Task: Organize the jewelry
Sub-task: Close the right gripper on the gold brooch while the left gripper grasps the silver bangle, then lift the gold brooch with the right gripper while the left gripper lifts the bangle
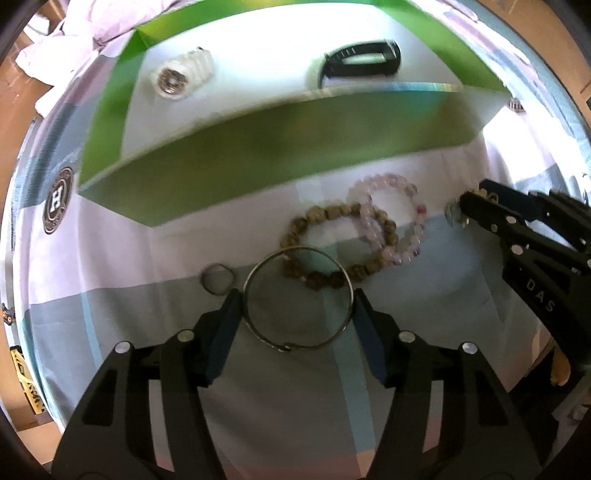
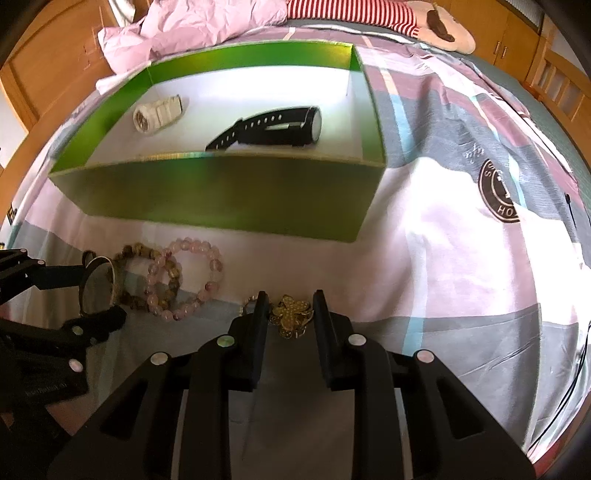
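Note:
My left gripper point(image 1: 297, 299) is shut on a thin metal bangle point(image 1: 297, 341), its fingers touching the ring's two sides. Beyond it lie a brown bead bracelet point(image 1: 389, 236), a pink bead bracelet point(image 1: 384, 182) and a small ring point(image 1: 218, 278) on the bedsheet. My right gripper point(image 2: 290, 301) is shut on a gold flower brooch point(image 2: 291, 315); it also shows in the left wrist view point(image 1: 461, 212). The green box point(image 2: 221, 192) behind holds a white watch point(image 2: 157, 112) and a black watch point(image 2: 273, 127). The bangle point(image 2: 96, 288) and both bracelets point(image 2: 184, 280) show at left in the right wrist view.
The patchwork bedsheet point(image 2: 461, 258) covers the bed. A crumpled pink cloth point(image 2: 192, 26) and a striped plush toy point(image 2: 369, 13) lie behind the box. Wooden furniture point(image 2: 44, 66) stands around the bed. A thin black cable point(image 2: 576, 332) runs along the right edge.

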Available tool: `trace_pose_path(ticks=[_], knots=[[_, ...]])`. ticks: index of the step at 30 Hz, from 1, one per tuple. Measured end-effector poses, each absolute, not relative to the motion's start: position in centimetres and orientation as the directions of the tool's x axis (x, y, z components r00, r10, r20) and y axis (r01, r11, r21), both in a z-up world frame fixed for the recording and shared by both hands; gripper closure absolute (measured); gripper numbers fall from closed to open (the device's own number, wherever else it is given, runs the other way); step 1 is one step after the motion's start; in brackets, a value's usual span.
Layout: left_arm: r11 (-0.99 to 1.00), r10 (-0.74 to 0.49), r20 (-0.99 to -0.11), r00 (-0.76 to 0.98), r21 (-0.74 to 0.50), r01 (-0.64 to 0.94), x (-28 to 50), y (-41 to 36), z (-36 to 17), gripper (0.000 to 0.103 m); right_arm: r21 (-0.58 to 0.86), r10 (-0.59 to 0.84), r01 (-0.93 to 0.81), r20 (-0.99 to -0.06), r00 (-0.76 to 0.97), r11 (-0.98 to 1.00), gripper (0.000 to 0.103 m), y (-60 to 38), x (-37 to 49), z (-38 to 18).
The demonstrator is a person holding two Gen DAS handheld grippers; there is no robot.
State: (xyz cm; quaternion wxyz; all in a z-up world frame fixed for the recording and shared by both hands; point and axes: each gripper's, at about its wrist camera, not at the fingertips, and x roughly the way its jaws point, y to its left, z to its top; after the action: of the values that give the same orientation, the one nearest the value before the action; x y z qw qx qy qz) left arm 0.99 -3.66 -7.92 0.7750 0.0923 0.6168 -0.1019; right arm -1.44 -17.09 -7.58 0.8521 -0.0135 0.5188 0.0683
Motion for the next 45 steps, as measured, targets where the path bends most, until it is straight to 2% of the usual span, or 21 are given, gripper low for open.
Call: trace_pose_path(ticks=[9,23,45], knots=[[0.988,-0.070,-0.965,0.251,-0.032,0.149,3.2,0.3,-6.4,0.043,0.072,0.108,-0.091,-0.858,0.503,0.993,0.078,-18.2,-1.3,-6.3],[0.983,-0.030,-0.962,0.271,0.021,0.185,2.7,0.0,-7.4,0.043,0.066,0.099,-0.086,-0.872,0.480,0.994,0.078,-18.2,-1.0,-7.0],[0.969,0.001,-0.939,0.345,0.086,0.232,0.5,-1.1,-5.5,0.043,0.051,0.103,-0.124,-0.879,0.466,0.991,0.078,-16.5,-1.2,-7.8]])
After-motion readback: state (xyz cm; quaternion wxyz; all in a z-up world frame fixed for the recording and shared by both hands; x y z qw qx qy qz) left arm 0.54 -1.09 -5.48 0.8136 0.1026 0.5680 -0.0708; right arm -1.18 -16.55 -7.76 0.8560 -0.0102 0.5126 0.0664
